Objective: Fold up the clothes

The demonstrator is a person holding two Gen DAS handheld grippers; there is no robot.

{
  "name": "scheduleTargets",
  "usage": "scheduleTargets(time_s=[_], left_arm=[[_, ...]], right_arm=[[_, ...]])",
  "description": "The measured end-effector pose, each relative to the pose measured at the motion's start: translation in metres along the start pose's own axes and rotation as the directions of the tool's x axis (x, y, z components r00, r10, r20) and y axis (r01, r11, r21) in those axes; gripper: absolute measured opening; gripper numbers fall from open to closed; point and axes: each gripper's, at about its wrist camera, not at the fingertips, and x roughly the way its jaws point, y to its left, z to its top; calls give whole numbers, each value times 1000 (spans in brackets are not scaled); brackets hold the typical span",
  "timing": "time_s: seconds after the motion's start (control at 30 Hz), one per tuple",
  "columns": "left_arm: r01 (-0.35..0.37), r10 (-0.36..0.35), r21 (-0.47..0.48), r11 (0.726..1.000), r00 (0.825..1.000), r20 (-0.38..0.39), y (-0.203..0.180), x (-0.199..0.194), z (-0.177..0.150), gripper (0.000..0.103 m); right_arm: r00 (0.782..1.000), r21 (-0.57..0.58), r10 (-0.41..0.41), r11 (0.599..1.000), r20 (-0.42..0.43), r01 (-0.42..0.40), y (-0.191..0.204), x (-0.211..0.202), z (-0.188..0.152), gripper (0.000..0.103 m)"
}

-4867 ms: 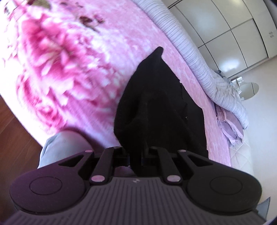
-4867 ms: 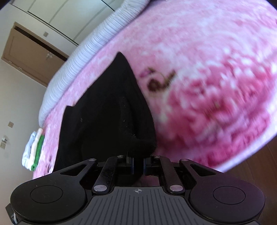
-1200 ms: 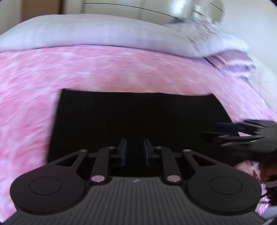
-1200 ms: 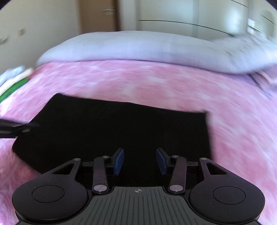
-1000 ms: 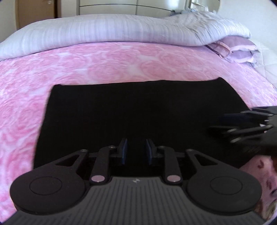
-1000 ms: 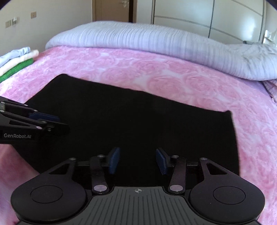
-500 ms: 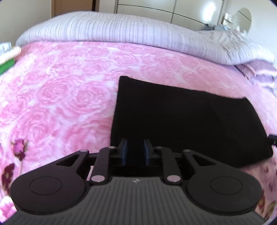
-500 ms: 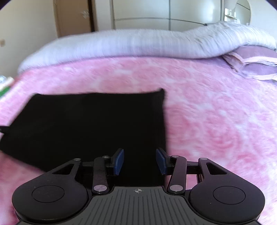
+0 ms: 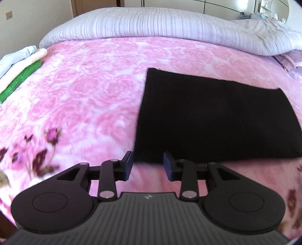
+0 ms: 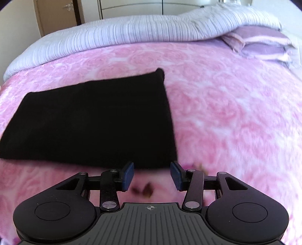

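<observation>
A black garment (image 9: 217, 116) lies folded into a flat rectangle on the pink rose-patterned bedspread (image 9: 85, 98). My left gripper (image 9: 148, 160) hovers just off the garment's near left corner; its jaws are opening and nothing is between them. In the right wrist view the same black garment (image 10: 94, 120) lies to the left, and my right gripper (image 10: 152, 169) hangs open by its near right corner, holding nothing. Neither gripper touches the cloth.
A lilac striped duvet (image 9: 160, 24) is rolled along the far side of the bed, with purple pillows (image 10: 264, 43) at the right. A stack of folded clothes, white and green (image 9: 18, 66), lies at the bed's left edge. Wardrobe doors and a brown door (image 10: 56, 15) stand behind.
Both grippers have let go of the garment and drawn back and outward to its near corners. The left jaws have widened. The garment now lies flat and still.
</observation>
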Motion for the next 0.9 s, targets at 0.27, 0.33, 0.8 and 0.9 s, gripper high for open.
scheduleTargets(time_s=[0.27, 0.33, 0.8, 0.9], left_arm=[[32, -32, -13, 999, 998, -49, -35, -49, -38, 33], [32, -32, -2, 999, 999, -30, -41, -64, -44, 35], [56, -64, 62, 996, 989, 135, -55, -164, -86, 40], [63, -70, 52, 997, 986, 152, -52, -176, -96, 40]], right_arm=[[998, -1, 18, 1000, -65, -18, 35, -38, -35, 47], [998, 1, 29, 1000, -51, -29, 38, -52, -40, 47], [999, -1, 26, 1000, 36, -26, 58, -136, -69, 47], [999, -16, 25, 1000, 49, -24, 62, -149, -77, 48]])
